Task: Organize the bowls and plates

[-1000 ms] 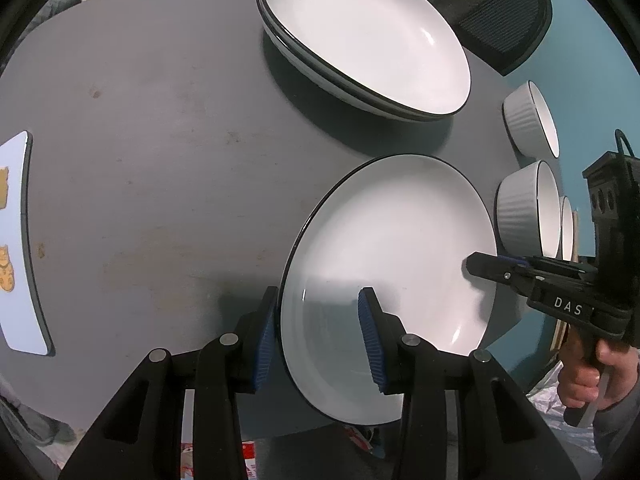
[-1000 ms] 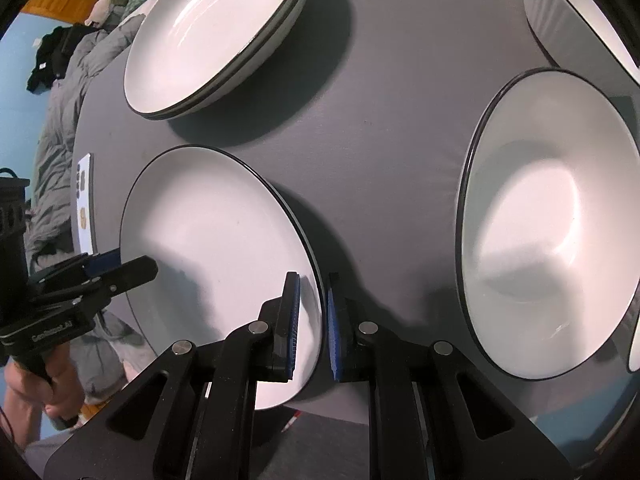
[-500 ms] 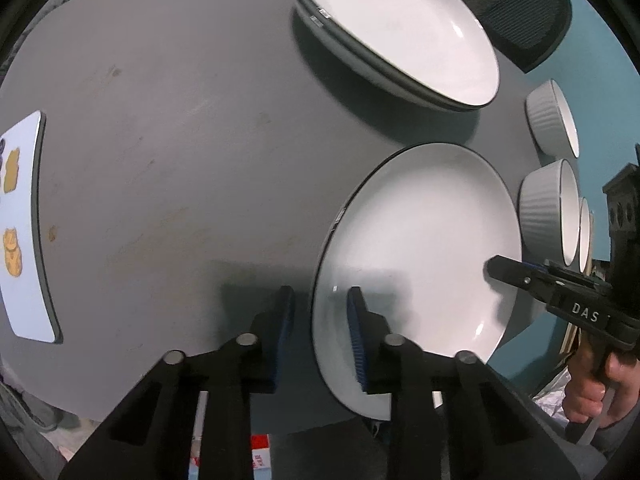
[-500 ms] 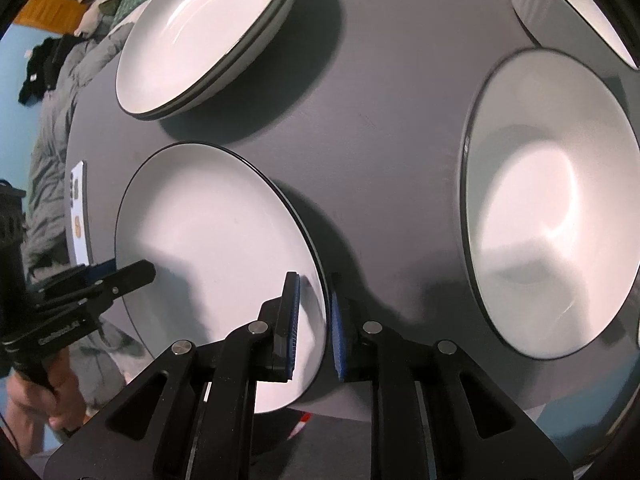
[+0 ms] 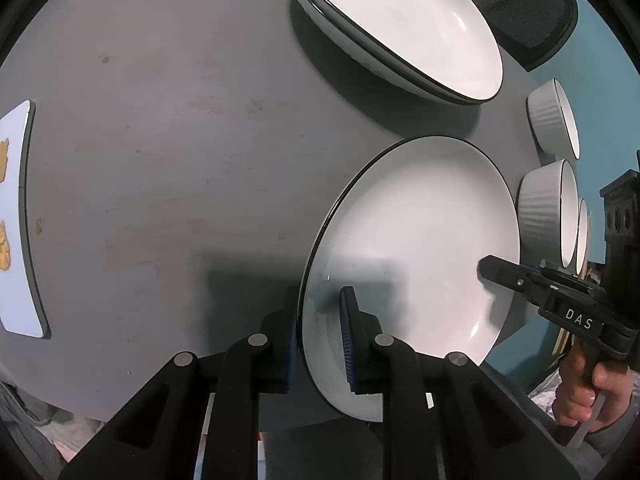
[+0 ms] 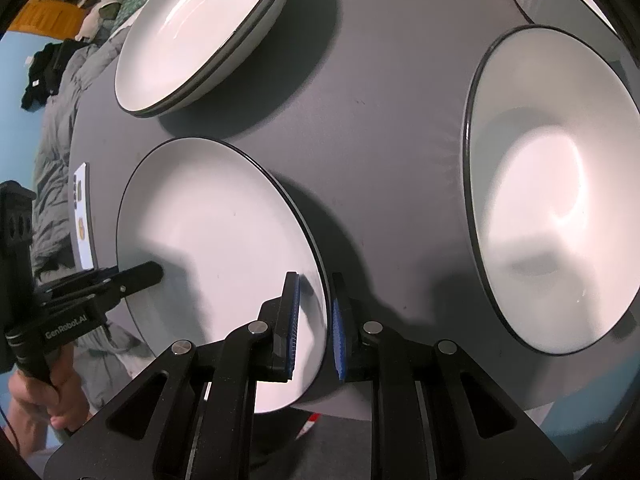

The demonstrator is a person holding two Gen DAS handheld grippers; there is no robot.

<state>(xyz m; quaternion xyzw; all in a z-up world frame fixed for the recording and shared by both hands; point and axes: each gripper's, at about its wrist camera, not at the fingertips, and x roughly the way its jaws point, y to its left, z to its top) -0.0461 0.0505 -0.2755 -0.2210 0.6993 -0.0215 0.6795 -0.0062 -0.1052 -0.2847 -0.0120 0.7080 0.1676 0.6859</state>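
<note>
Holding 1 white round plate with a thin black rim (image 5: 420,232) from 2 sides at once. Pinching its left edge with the left tool (image 5: 320,304), jaws just now closing, rim caught tight between the blue pads (image 5: 347,332). Pinching the other edge with the right tool (image 6: 314,300), also clamped on the rim, 1 pad inside the plate and 1 outside.

Found near the front edge of the round grey counter (image 5: 180,140), with part of the plate sticking out past that edge. Hard to tell if resting on the counter or already lifted a bit.

Probably gripped on both sides to keep such a wide, flat, slippery plate from tipping or sliding out.

Waiting just behind: a stack of 2 matching white plates (image 5: 400,20), likely the home for this 1. Off to the right side: ribbed white bowls (image 5: 544,212) in a row, and 1 big deep white bowl (image 6: 552,184). Best to lift slowly and level, keeping clear of those bowls.
</note>
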